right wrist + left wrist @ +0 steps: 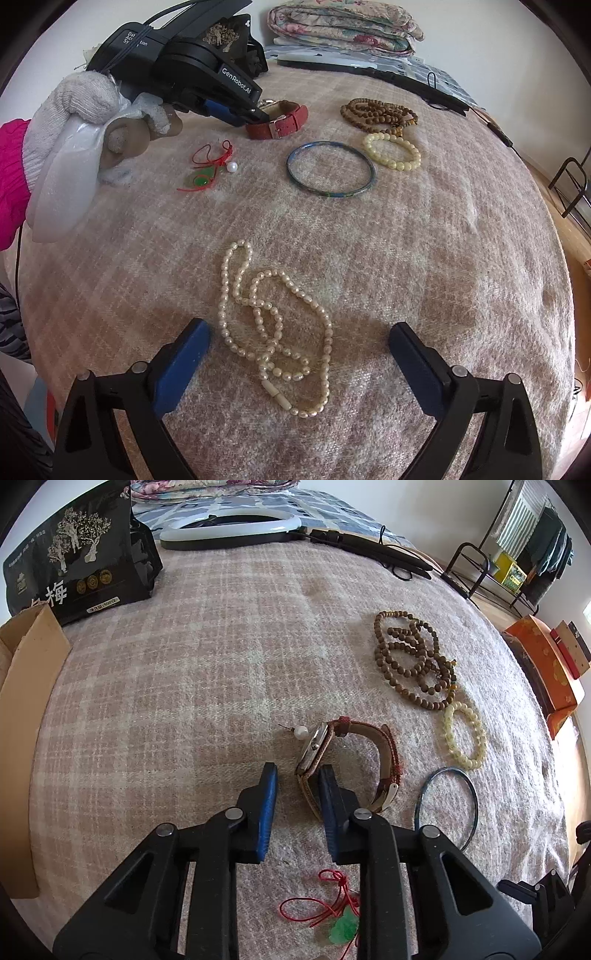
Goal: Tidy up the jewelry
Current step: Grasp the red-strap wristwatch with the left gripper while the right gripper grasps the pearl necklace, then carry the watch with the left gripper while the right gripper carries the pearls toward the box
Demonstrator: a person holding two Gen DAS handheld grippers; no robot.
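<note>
a left gripper (295,775), jaws narrowed with nothing pressed between them, hangs over a checked pink-and-cream blanket (184,672), its right blue pad just beside a red-strapped wristwatch (347,760) lying on its side next to a loose white pearl pin (301,732). the right gripper (299,339), jaws wide apart, straddles a coiled white pearl necklace (275,328), with a blue bangle (330,170), a cream bead bracelet (391,151) and brown wooden prayer beads (376,112) lying beyond.
</note>
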